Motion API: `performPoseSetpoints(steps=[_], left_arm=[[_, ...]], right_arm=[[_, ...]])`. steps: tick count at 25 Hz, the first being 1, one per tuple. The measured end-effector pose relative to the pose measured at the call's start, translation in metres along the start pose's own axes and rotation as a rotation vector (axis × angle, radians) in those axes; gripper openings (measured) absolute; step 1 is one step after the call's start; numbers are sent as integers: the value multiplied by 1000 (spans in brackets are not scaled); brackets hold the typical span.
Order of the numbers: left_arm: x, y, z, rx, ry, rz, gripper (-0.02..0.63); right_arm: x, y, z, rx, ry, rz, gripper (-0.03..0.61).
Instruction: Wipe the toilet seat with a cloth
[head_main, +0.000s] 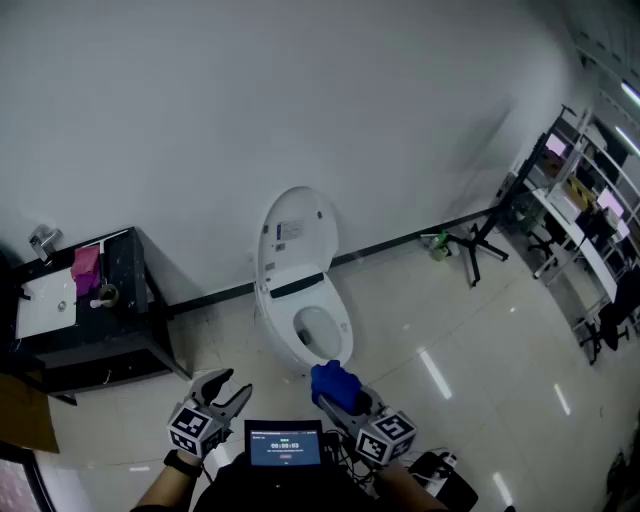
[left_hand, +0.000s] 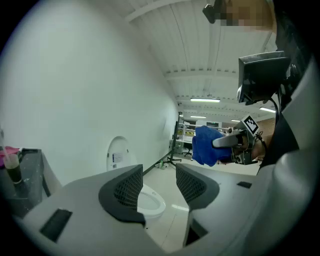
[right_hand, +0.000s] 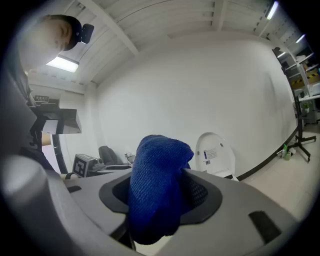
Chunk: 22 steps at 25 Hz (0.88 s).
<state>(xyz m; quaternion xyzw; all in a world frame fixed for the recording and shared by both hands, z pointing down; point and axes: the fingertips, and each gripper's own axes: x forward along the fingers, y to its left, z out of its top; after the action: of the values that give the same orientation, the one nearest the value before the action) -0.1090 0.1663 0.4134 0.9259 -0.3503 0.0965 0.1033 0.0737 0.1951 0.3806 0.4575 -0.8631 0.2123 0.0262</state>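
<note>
The right gripper (head_main: 343, 398) has its jaws clamped on a bunched blue cloth (head_main: 333, 383). In the head view the cloth hangs just short of the front rim of the toilet seat (head_main: 343, 322). The seat lies straight ahead and below, its long axis running away from the person toward the wall, where the raised lid (head_main: 297, 232) leans. The left gripper (head_main: 226, 392) hovers off to the left with its jaws spread, farther from the bowl than the right one. A dark cabinet (head_main: 135, 275) stands well to the left of the toilet, while the floor to its right is open (room to swing an elbow out).

In the left gripper view the two pads stand apart with nothing between them. Through the gap the white seat ring shows low and ahead.

In the right gripper view the cloth fills the space between the jaws and spills over the front, so the seat is hidden behind it — only the lid shows beyond, slightly right. How firmly the fold is pinched is hard to tell, though it looks secure. I judge that the wipe is not yet begun: the right gripper needs to go forward and down onto the near rim, then follow the ring round.
</note>
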Motion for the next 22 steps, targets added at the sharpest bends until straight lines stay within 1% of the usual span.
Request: performPoseSetpoints(steps=[3,8,13,22], left_arm=[[0,3,-1,5,4,-10,213],[-1,13,2,14,2,-28,213],[-2,28,2,23,6,-52,213],[-2,34,-2,62,32,-134,213]], right_arm=[[5,0,-2,12,-12,0,245],[17,1,-1,-8,-5,-7,246],[33,1,0,-13,16,-39,246],[62,-3,-7,-11,44,-84,245]])
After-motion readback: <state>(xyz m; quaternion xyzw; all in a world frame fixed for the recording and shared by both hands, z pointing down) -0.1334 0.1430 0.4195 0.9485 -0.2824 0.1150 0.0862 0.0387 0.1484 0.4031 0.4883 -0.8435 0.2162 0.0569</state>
